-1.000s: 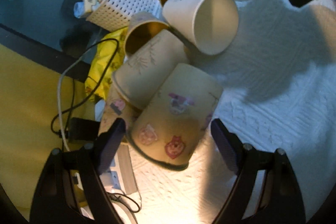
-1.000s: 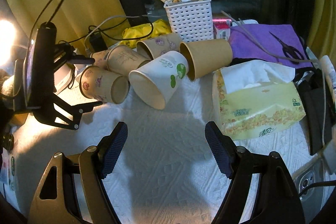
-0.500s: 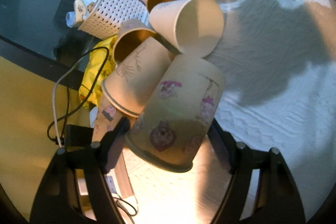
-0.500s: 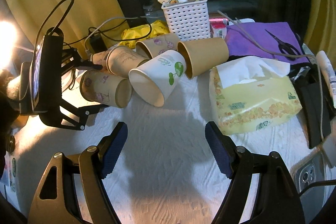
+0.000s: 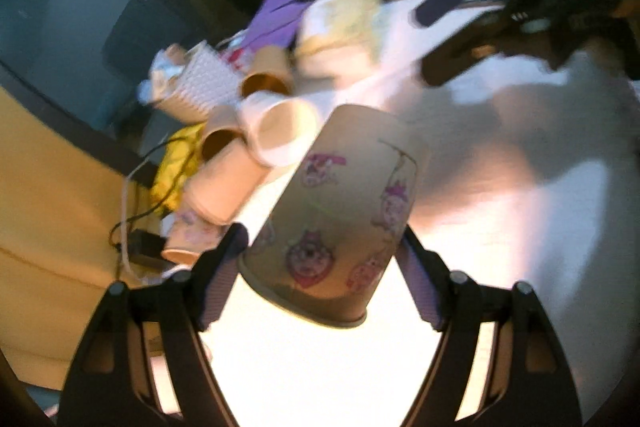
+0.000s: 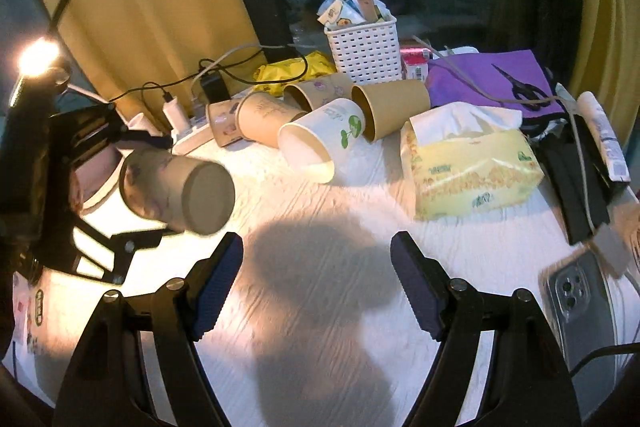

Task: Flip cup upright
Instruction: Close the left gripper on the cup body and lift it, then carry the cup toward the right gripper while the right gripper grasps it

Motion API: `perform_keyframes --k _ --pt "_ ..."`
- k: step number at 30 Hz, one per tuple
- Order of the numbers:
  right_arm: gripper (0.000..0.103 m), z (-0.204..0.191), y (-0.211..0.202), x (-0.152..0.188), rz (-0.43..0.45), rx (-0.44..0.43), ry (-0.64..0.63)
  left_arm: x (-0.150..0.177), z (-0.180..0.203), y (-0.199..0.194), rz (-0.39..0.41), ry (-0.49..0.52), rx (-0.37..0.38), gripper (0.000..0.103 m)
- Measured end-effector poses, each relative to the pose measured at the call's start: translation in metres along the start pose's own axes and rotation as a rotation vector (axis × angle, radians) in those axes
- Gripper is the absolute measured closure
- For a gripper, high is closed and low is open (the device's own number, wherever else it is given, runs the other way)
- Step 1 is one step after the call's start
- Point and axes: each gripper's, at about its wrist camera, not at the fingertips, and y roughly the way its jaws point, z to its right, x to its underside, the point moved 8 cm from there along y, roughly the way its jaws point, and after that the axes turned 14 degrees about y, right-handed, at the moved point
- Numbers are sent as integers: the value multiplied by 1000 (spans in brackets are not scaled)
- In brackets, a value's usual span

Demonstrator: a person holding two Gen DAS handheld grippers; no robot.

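The left gripper (image 5: 320, 259) clamps the cartoon-printed paper cup (image 5: 340, 215) at lower centre of its view, tilted, closed base pointing away. The right gripper (image 6: 316, 279) stands open over white table (image 6: 360, 227). Tissue pack (image 6: 472, 171) lettering is unreadable.

matt paper cup (image 5: 340, 211), textured white cloth (image 6: 320, 287), glossy plastic tissue pack (image 6: 472, 175).

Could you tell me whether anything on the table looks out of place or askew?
Yes: five paper cups lie tipped on their sides by the white basket, and the left gripper holds a cartoon-print cup sideways.
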Motion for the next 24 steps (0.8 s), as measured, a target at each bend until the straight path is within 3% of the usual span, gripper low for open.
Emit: perform_keyframes --k 7,13,24 --pt "24 0 -23 36 -15 4 0 -19 69 -31 27 44 74 28" --pt "24 5 -35 73 -44 22 -6 -27 120 -31 21 44 136 28" --pt "24 29 -43 94 -58 46 3 -29 142 -16 -15 76 149 27"
